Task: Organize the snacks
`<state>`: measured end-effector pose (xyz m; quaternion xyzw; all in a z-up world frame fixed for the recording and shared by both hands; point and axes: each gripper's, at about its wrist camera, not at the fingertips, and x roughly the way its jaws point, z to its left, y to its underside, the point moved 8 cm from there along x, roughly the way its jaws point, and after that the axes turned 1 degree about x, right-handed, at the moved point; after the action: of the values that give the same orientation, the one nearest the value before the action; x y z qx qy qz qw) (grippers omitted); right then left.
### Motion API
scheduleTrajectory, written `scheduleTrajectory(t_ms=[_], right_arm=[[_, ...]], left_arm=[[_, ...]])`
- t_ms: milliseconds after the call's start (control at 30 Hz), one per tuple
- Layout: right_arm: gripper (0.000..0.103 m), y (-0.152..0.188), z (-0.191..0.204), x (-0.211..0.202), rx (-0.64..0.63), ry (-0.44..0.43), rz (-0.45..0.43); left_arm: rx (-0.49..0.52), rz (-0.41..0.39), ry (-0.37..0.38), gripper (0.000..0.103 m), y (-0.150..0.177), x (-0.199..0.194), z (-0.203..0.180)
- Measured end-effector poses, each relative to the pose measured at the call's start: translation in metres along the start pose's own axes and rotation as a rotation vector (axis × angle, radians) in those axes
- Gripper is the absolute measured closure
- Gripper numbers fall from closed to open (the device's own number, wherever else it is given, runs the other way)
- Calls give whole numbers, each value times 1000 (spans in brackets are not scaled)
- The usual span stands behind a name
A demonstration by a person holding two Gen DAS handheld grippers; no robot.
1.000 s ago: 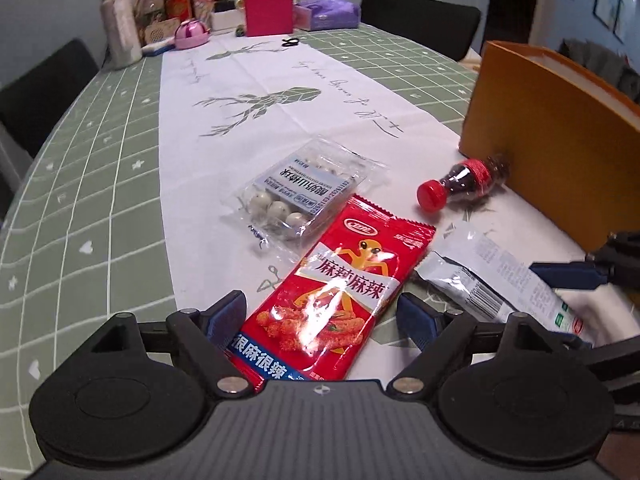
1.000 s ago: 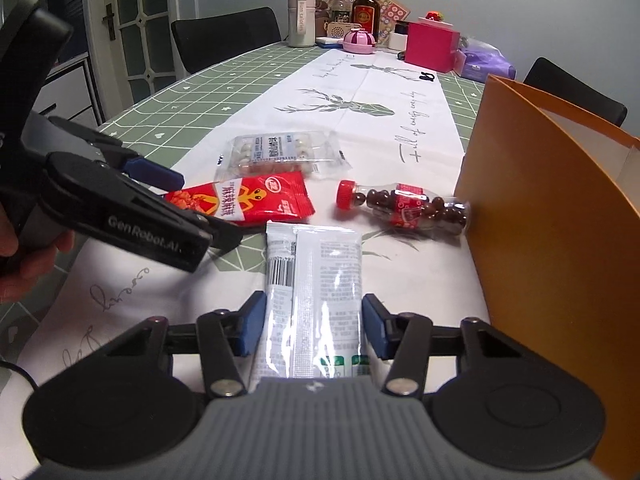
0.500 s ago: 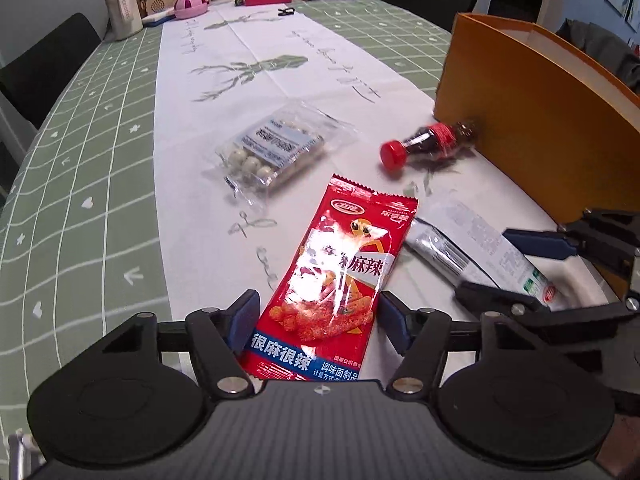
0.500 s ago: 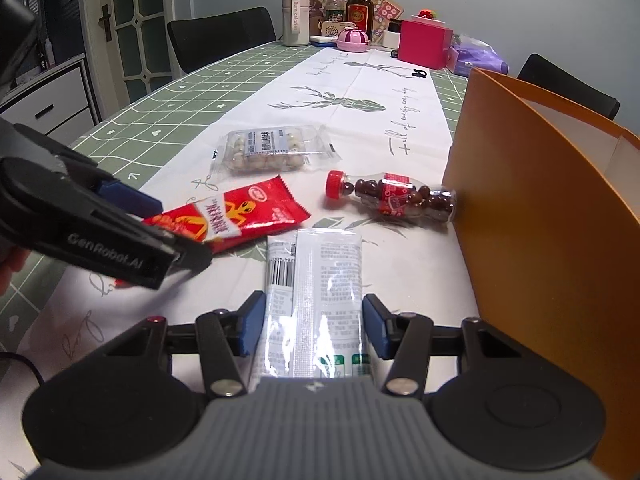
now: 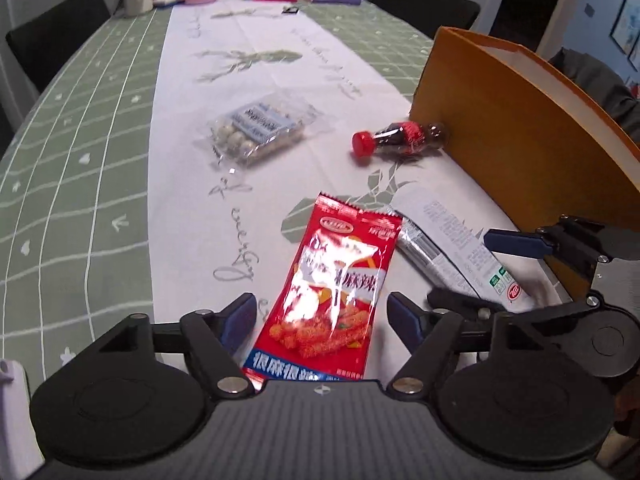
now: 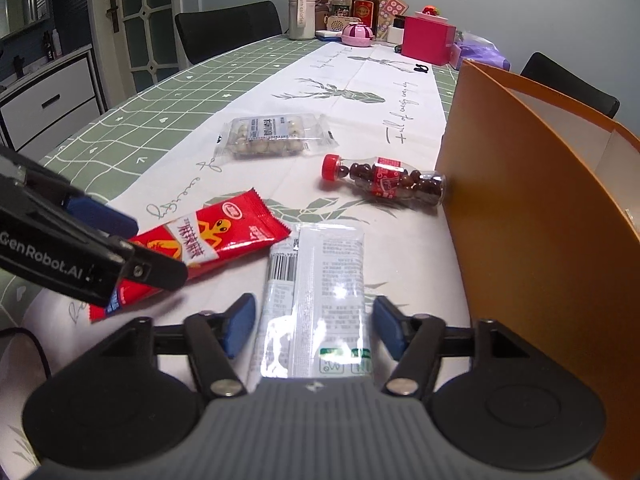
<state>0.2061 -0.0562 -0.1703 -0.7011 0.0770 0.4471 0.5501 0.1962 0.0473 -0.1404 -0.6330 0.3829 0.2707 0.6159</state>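
A red snack packet (image 5: pixel 336 292) lies on the white runner between the open jaws of my left gripper (image 5: pixel 322 318); it also shows in the right wrist view (image 6: pixel 208 242). A silver-white snack packet (image 6: pixel 316 296) lies between the open jaws of my right gripper (image 6: pixel 314 326), next to the orange box (image 6: pixel 536 216). The left gripper (image 6: pixel 120 248) shows at the left of the right wrist view. A clear pack of white balls (image 6: pixel 274 136) and a small bottle of chocolate balls (image 6: pixel 388 182) lie further out. Neither packet is gripped.
The orange box (image 5: pixel 520 120) stands along the right table edge, the bottle against its corner. At the far end stand a pink box (image 6: pixel 426 44), a dark bottle (image 6: pixel 364 8), a white flask (image 6: pixel 302 6) and a purple bag. Black chairs surround the table.
Both grippers have pulled back toward the near edge and stayed open. The red packet has shifted and turned with the left gripper. The silver packet has stayed between the right jaws.
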Motion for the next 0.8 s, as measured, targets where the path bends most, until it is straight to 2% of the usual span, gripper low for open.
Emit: scheduleTrajectory(t_ms=[133, 267, 567, 600, 733, 800], right_arm=[[31, 2, -1, -1, 5, -20, 8], [29, -1, -3, 3, 21, -22, 10], [30, -4, 3, 6, 12, -28, -11], [32, -5, 3, 5, 14, -28, -11], [41, -4, 5, 3, 7, -30, -15], [49, -4, 6, 1, 4, -31, -18]], left_arm=[[69, -34, 31, 13, -4, 9, -9], [103, -55, -10, 13, -4, 18, -8], [88, -77, -15, 14, -4, 18, -5], [85, -79, -17, 18, -4, 18, -6], [93, -80, -40, 22, -4, 18, -8], [99, -80, -54, 35, -4, 17, -8]])
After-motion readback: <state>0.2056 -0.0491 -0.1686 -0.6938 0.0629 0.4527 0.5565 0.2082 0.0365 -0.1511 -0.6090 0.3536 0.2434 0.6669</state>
